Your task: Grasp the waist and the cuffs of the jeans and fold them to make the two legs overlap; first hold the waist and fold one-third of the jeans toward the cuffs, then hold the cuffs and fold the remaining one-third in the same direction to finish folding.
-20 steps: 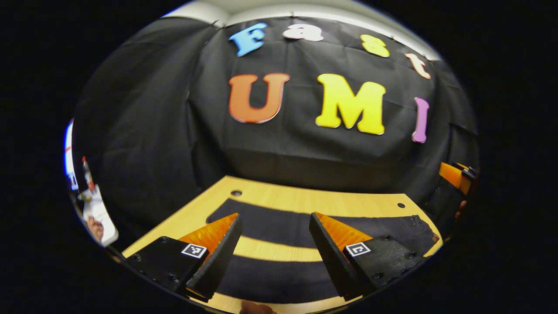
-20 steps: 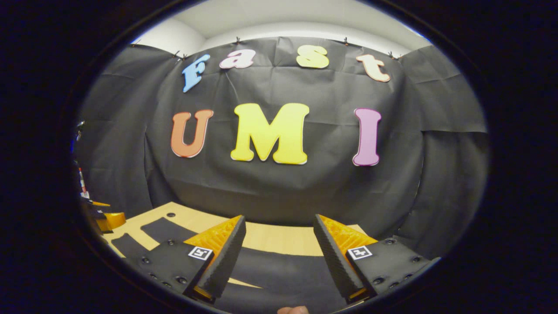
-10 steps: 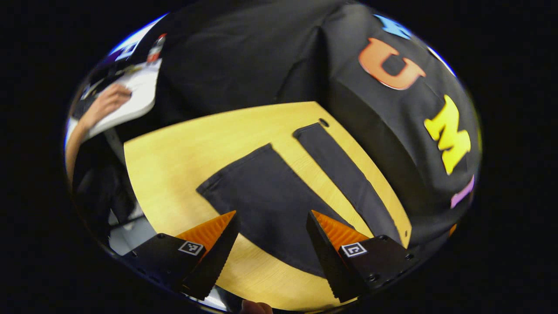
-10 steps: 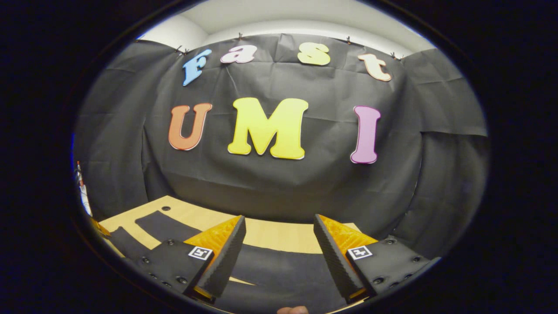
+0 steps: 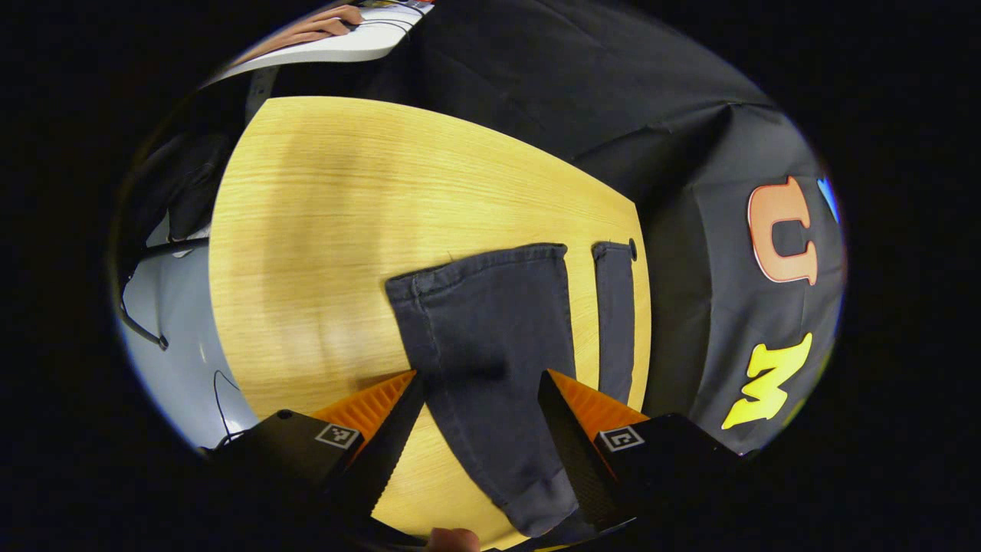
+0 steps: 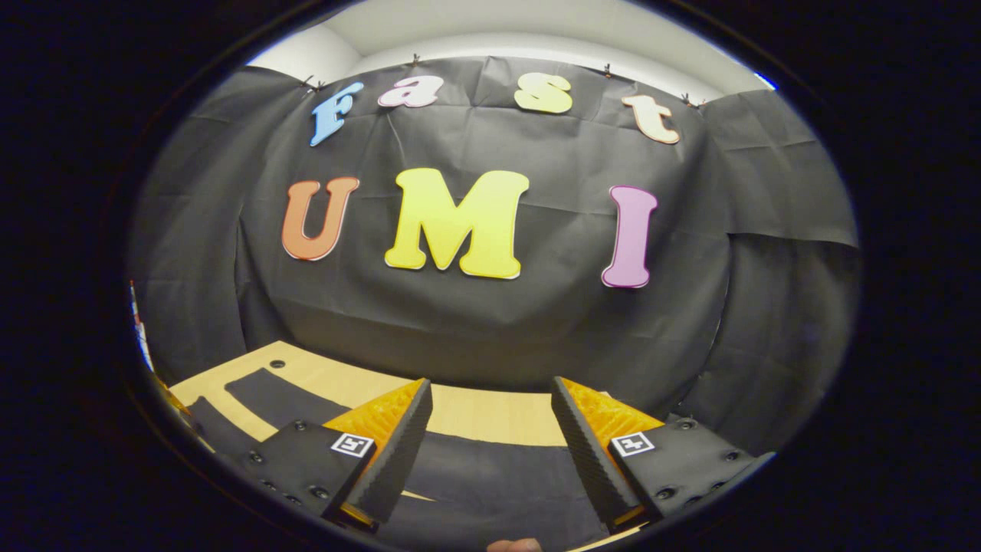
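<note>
Left gripper [image 5: 479, 414], as we see it in the left gripper view, hangs with its jaws spread wide over the near leg of the dark jeans [image 5: 490, 337], nothing between the fingers but air. Moving from nine o'clock across that view, we find a pale floor [image 5: 165, 322] with a thin black cable [image 5: 138, 326], then the light wooden table [image 5: 322, 207], whose grain runs broad and bare toward eleven o'clock. At the centre lies the wide jeans leg, its stitched cuff [image 5: 475, 264] toward twelve o'clock and its length running down to six o'clock between our fingers. Just beside it, at about three o'clock, a strip of table separates it from the second leg [image 5: 615, 322], which appears narrower and ends near a small round hole in the table [image 5: 633, 248]. At twelve o'clock a person's hand [image 5: 318, 23] rests on a white surface [image 5: 360, 46] beyond the table. The black cloth wall [image 5: 690, 138] closes off the side from one to four o'clock.

In the right gripper view, the right gripper [image 6: 490, 448] likewise stands open, held above the jeans [image 6: 490, 468], which spread dark from eight o'clock to six o'clock across the table [image 6: 490, 414]. Black cloth wall [image 6: 490, 322] rises behind, with a white ceiling [image 6: 521, 31] at twelve o'clock.
</note>
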